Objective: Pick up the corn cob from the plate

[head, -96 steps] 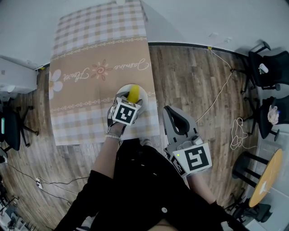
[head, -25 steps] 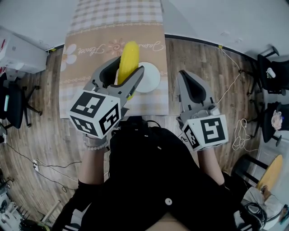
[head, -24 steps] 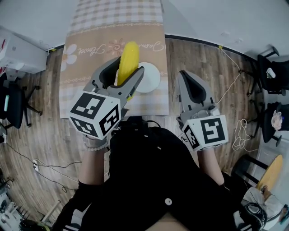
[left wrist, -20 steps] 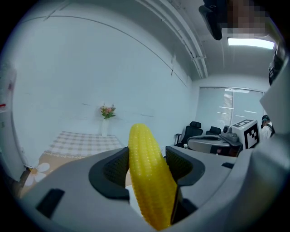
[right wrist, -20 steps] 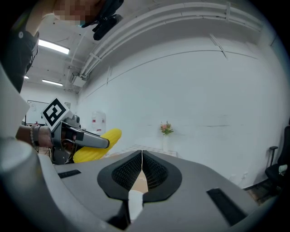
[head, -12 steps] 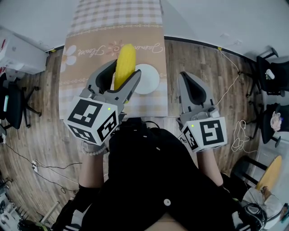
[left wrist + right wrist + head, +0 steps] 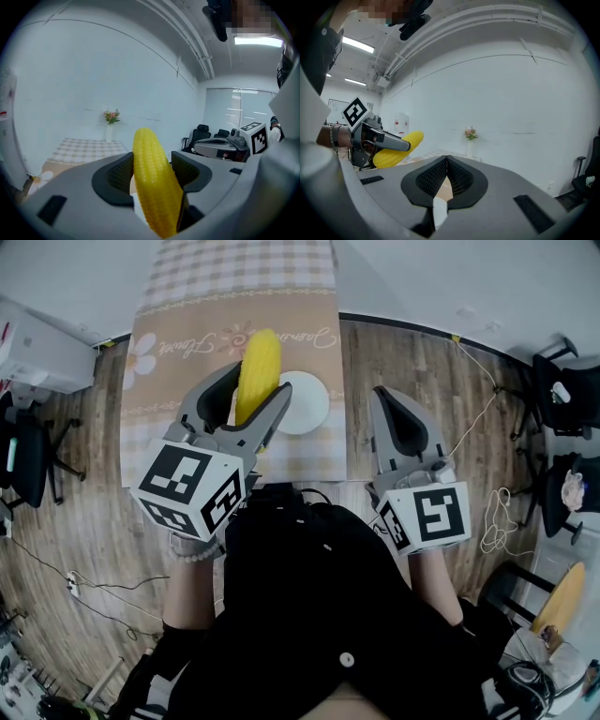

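Corn cob (image 7: 261,357): grasped by the left hand-held gripper (image 7: 255,390), up in the air and off the plate (image 7: 314,401), just to the plate's left in the head view. Sits lengthwise between the two ribbed pads, one on each flank, with the tapered tip poking out past the jaws. Looks gripped that way so the rounded body cannot roll or slip sideways. Jaws stand wide only because the cob fills them. Points roughly level, away from the person.

Leaves the plate bare and white on the worktop (image 7: 187,296), near its closer edge. Suggests the pick-up itself is as good as done.

Right hand-held gripper (image 7: 446,161): clenched on nothing, pads touching along their length. Hovers to the right of the plate, beyond the worktop's edge and over the wooden floor, probably parked there to keep out of the way.

Writing: cursive script on the tan band of the tablecloth (image 7: 314,334), beyond the plate and upside down from the head view, seems to read "Jasmine Flower", flanked by printed blossoms. Shows only black-and-white marker squares on the gripper cubes, no letters. Cannot read the red-marked notice on the far wall.
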Available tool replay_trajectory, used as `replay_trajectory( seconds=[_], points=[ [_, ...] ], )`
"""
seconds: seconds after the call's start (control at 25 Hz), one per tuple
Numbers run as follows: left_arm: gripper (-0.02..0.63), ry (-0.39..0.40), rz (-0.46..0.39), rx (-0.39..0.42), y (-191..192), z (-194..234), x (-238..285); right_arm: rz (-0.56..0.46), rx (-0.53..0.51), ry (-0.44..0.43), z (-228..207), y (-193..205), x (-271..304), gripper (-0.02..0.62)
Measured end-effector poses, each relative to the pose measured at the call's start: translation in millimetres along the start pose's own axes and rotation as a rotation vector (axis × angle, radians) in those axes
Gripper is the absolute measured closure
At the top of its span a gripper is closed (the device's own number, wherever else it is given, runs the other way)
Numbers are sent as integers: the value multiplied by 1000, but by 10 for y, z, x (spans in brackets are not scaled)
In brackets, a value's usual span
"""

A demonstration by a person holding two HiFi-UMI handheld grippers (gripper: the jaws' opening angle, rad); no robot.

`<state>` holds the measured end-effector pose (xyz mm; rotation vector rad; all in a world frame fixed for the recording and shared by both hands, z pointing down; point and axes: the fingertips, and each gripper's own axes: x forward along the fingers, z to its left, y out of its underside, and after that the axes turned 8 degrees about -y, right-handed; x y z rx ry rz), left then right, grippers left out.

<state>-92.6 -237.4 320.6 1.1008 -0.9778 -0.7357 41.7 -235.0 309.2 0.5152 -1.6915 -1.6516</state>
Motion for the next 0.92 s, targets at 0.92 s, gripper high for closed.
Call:
replay_trajectory(
  seconds=[0.92],
  points=[
    [342,-1,1,-6,21,22,18,9,-5,-9,-9,35,39,554]
  ],
)
